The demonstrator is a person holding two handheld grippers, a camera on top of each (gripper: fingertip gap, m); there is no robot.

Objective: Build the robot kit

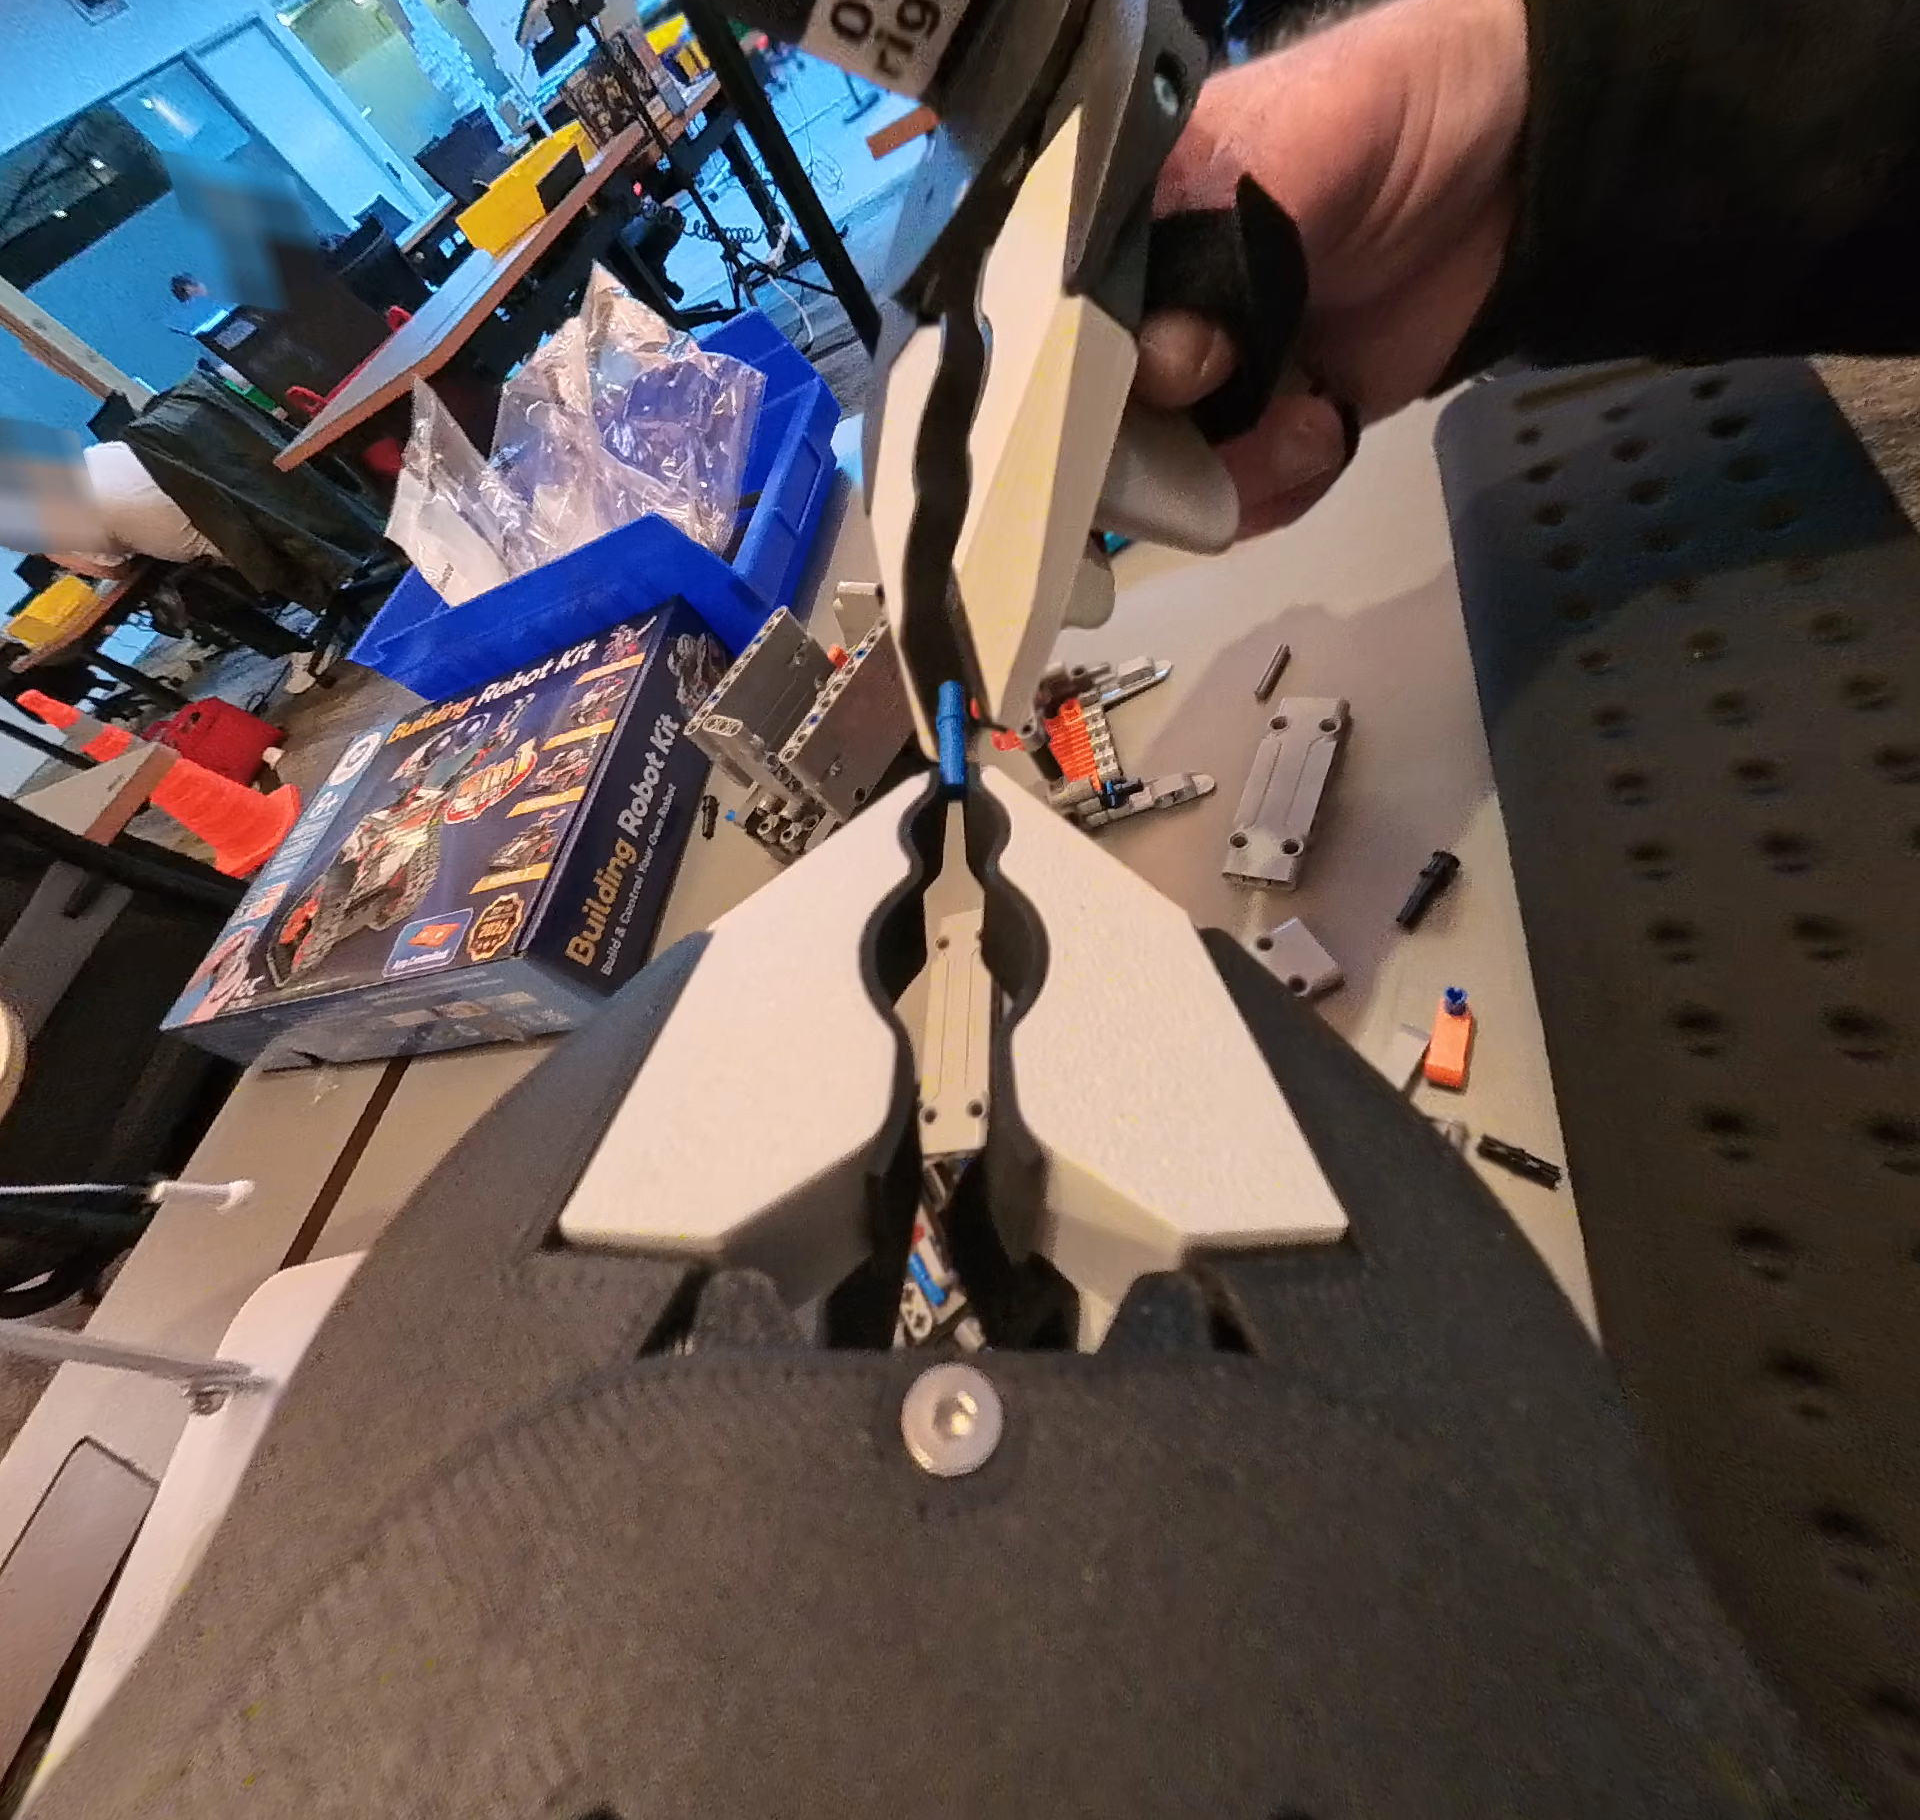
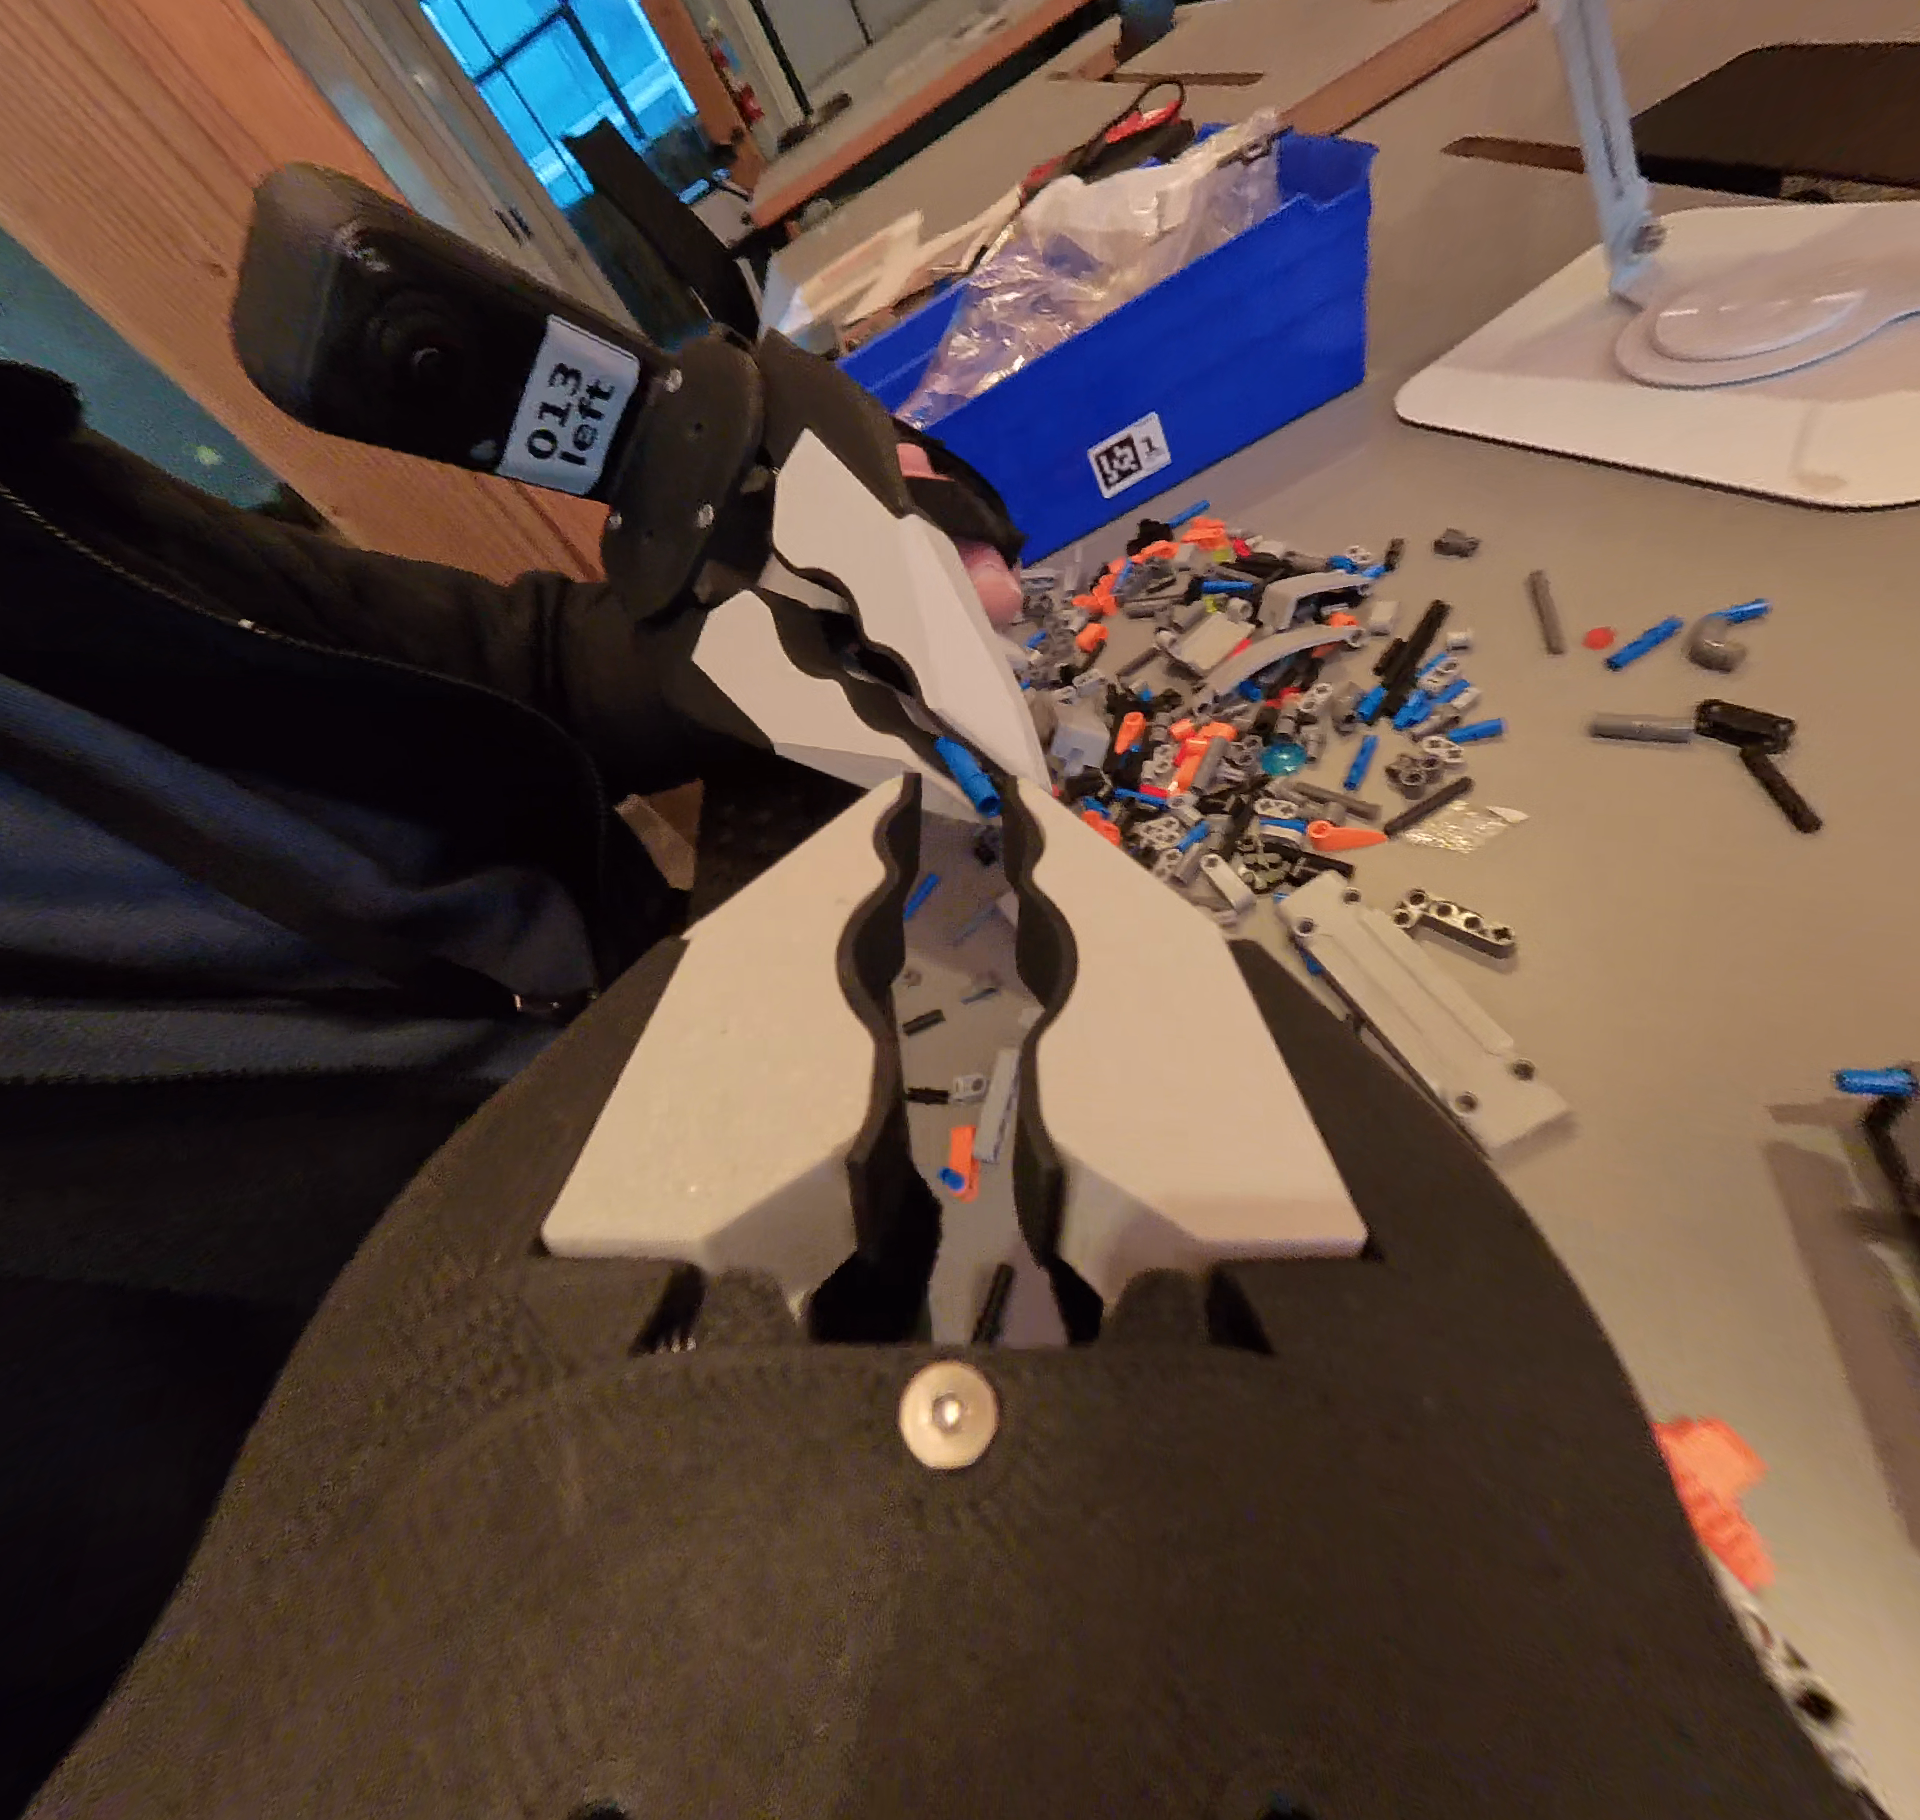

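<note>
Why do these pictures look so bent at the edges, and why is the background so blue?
Left wrist view: the wide lens bends the kit box and the table edge; the far room glows blue and soft. Right wrist view: the blue bin tilts, the window glows blue, and the orange piece at the edge is blurred.

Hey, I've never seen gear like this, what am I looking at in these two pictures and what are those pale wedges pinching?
These are handheld tongs, one in each of a person's hands, each carrying a camera looking along its fingers. One picture is from the left tongs, the other from the right tongs. They meet tip to tip on one small blue pin, which both appear to pinch. On the grey table lie a pile of small building pieces, a blue bin holding plastic bags, and a kit box.
</note>
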